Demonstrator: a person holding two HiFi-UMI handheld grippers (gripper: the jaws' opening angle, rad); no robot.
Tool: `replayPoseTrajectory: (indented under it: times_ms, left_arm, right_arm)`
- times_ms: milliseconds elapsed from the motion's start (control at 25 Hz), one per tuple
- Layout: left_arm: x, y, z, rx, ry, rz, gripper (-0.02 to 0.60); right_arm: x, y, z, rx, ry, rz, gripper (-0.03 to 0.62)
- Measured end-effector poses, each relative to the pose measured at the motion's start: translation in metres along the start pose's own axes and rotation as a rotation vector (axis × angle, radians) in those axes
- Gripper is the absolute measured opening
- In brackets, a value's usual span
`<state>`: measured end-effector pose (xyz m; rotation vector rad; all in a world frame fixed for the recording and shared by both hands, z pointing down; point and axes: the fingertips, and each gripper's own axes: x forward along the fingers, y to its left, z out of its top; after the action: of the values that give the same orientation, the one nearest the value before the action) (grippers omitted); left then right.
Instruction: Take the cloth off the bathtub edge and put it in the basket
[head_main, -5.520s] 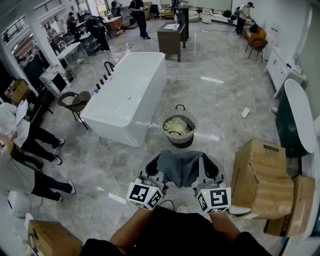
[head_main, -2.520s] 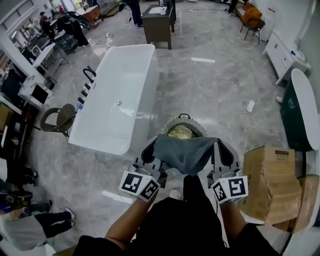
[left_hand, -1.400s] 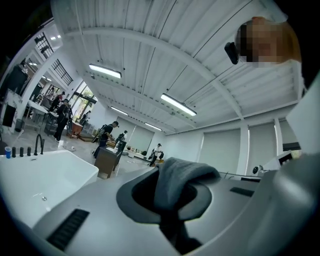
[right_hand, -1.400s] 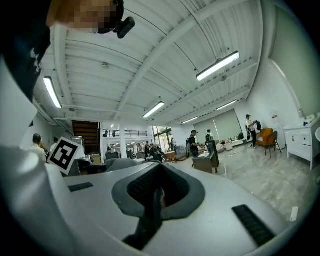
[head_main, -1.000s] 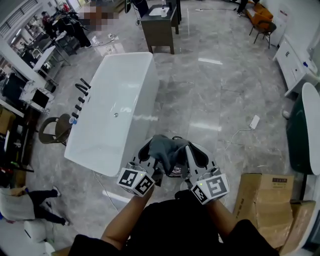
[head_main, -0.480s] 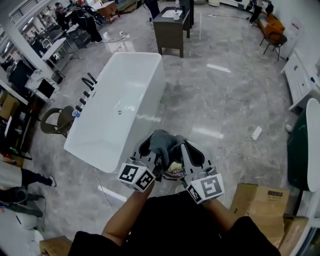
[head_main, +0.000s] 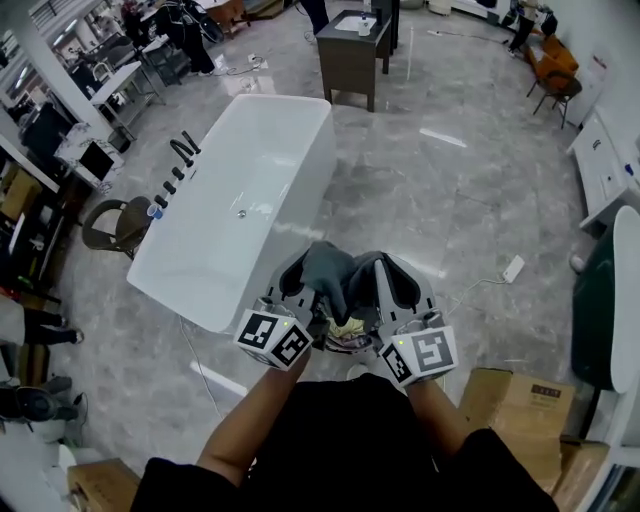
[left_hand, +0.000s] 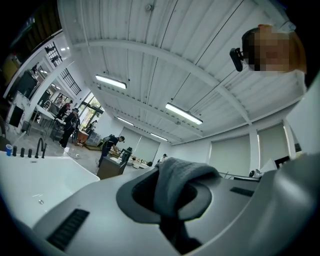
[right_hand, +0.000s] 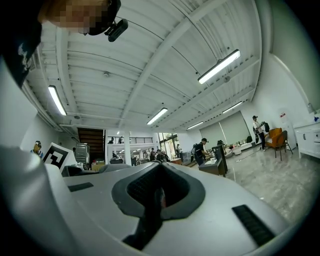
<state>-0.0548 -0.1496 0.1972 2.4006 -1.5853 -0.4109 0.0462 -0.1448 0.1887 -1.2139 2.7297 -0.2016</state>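
Overhead, a grey cloth (head_main: 330, 272) is seen held off the floor (head_main: 470, 200) between two hand-held tools, bunched into a hump where their tips come close together. The left gripper (head_main: 300, 288) is clamped on the cloth: in the left gripper view a thick fold of grey fabric is pinched between its jaws and bulges up over them. The right gripper (head_main: 385, 285) is pressed almost fully together. In the right gripper view only a thin dark sliver shows in the seam between its jaws, and in the head view the cloth is seen to run right up to that tip, so an edge of it appears to be nipped there.

Directly beneath the cloth, in the gap between the two marker cubes (head_main: 272, 340), part of the basket (head_main: 343, 345) is visible, with pale, cream-coloured stuff lying inside it. The cloth is not touching the basket as far as can be told.

A white bathtub (head_main: 240, 200) stands on the floor up and to the left of the left gripper, apart from the cloth, with dark taps (head_main: 185, 152) along its left edge. A chair (head_main: 115, 225) is set just beside that same edge. A dark cabinet (head_main: 355, 45) stands beyond the far end of the bathtub, and a cardboard box (head_main: 510, 400) lies on the floor to the right of the right gripper.
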Motion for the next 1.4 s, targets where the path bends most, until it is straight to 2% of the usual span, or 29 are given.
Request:
replayPoseTrajectory:
  times_ms: [480,640,960,1160,1400]
  left_arm:
    - [-0.022,0.037,-0.051,-0.031,0.106,0.089,0.035]
    - [-0.02,0.043,-0.074,-0.037,0.15,0.116,0.035]
    - [-0.026,0.058,-0.121,-0.063,0.221,0.153,0.035]
    - [-0.024,0.07,-0.151,-0.063,0.261,0.151,0.035]
    - [-0.022,0.09,-0.18,-0.101,0.299,0.161,0.035]
  right_arm:
    - [0.019,-0.007,-0.041,0.001,0.079,-0.003,0.032]
    - [0.017,-0.019,-0.077,-0.041,0.139,0.013,0.032]
    - [0.009,-0.032,-0.127,0.009,0.231,-0.001,0.032]
    - [0.007,-0.047,-0.163,0.021,0.301,-0.042,0.032]
    - [0.009,-0.058,-0.197,0.022,0.354,-0.08,0.032]
